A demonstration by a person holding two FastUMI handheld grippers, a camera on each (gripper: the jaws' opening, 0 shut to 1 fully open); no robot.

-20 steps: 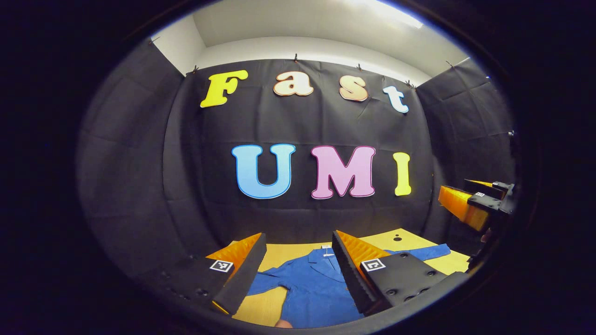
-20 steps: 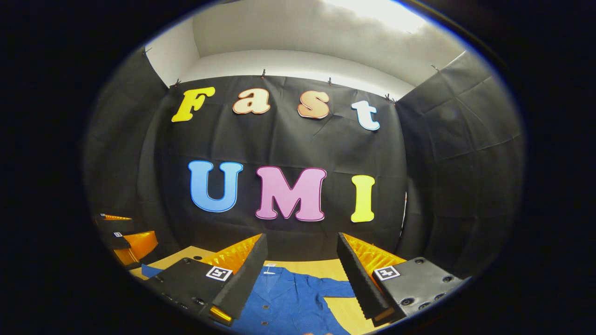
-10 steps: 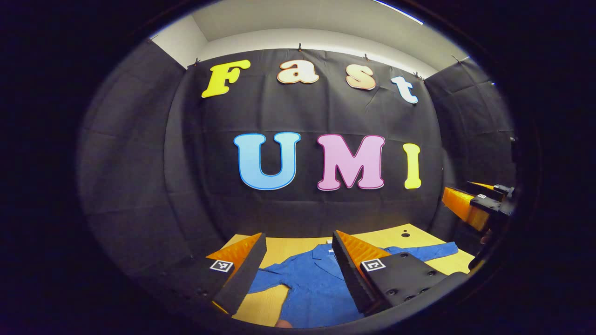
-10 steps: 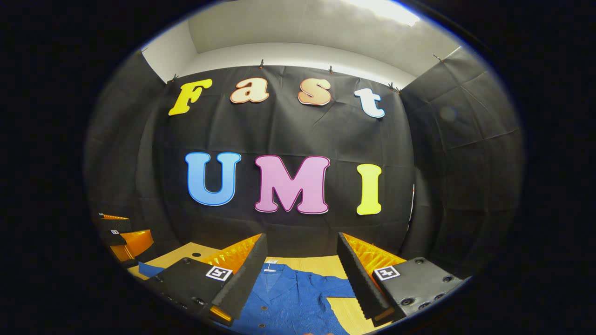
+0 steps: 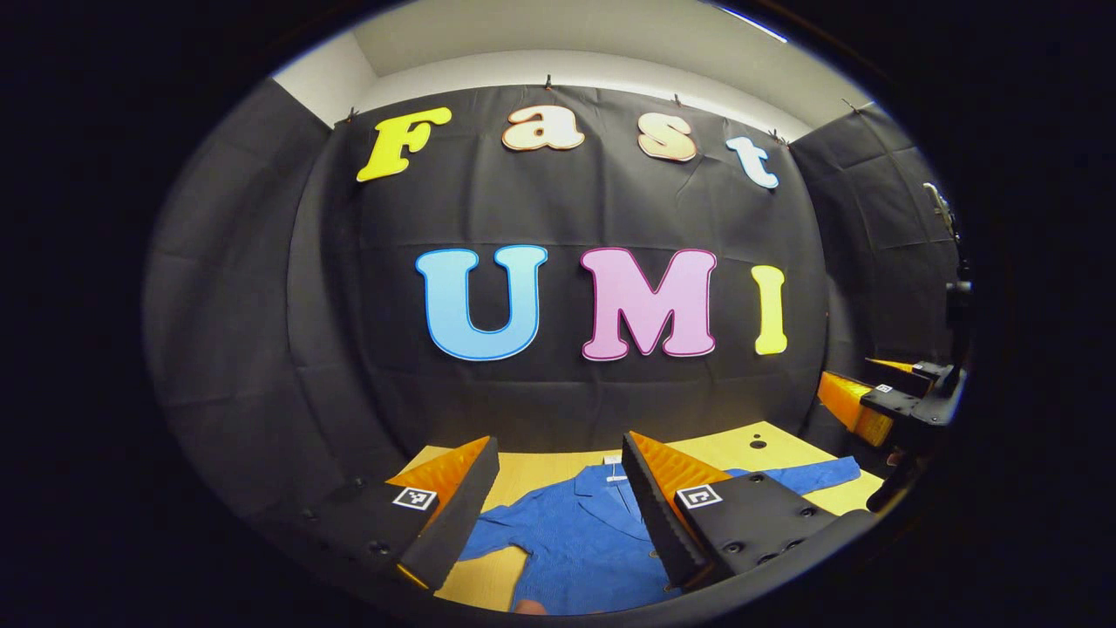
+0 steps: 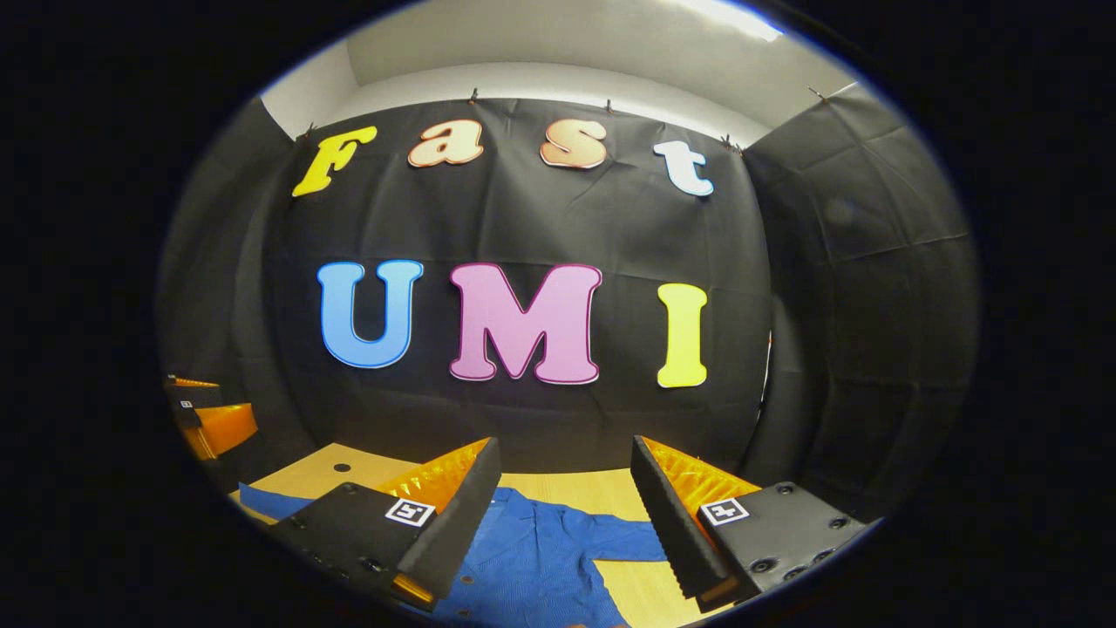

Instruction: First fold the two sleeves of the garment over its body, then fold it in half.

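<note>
Garment: blue shirt [image 5: 575,541] flat on the wooden table [image 5: 715,453], both sleeves spread sideways (0 of 2 folded).
Left gripper [image 5: 558,497]: wide, empty, above the shirt's left sleeve [image 5: 497,532].
Right gripper [image 6: 562,506]: wide, empty, nearer the right sleeve [image 6: 623,545].

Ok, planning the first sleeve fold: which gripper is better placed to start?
Right, narrowly. Both are open over the blue shirt, but the right gripper frames a sleeve between its fingers; the left gripper's finger hides its sleeve's end.
</note>
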